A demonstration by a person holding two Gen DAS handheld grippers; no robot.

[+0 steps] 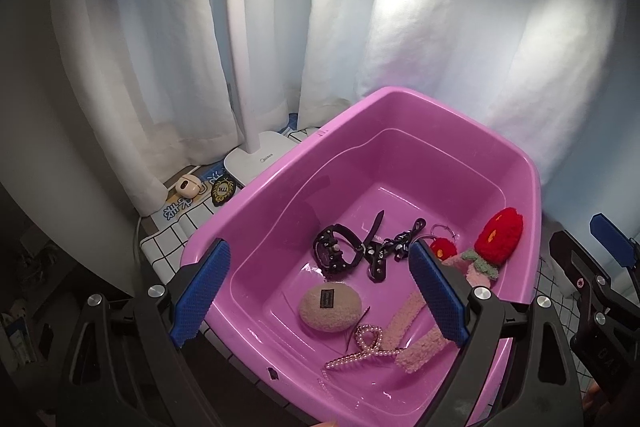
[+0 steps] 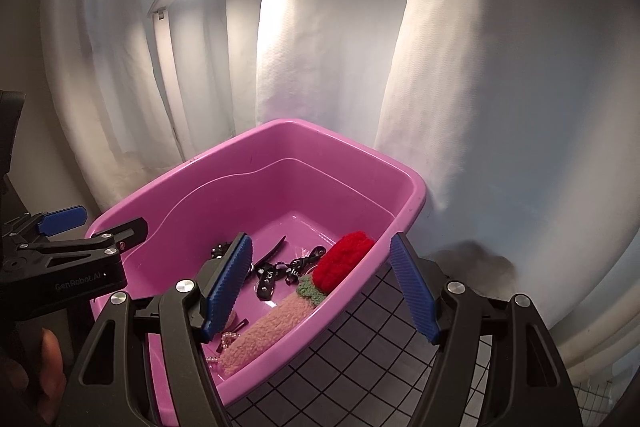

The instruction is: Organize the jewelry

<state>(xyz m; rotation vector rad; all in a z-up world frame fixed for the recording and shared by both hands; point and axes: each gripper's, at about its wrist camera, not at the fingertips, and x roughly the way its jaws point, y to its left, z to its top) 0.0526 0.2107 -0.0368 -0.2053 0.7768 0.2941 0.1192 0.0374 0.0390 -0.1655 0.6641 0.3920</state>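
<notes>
Jewelry heaped at the near end of the pink tub (image 1: 280, 171): pearl clip (image 1: 362, 345) against fuzzy pink band (image 1: 416, 331), black straps (image 1: 374, 247) tangled. Left gripper (image 1: 320, 295) and right gripper (image 2: 320, 287) both wide, empty. Risk: snagging neighbours, dragging two out together.

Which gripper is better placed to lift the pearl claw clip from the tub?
Left, probably. The left gripper hangs open over the pink tub, the pearl claw clip just below. The right gripper straddles the tub's rim.
</notes>
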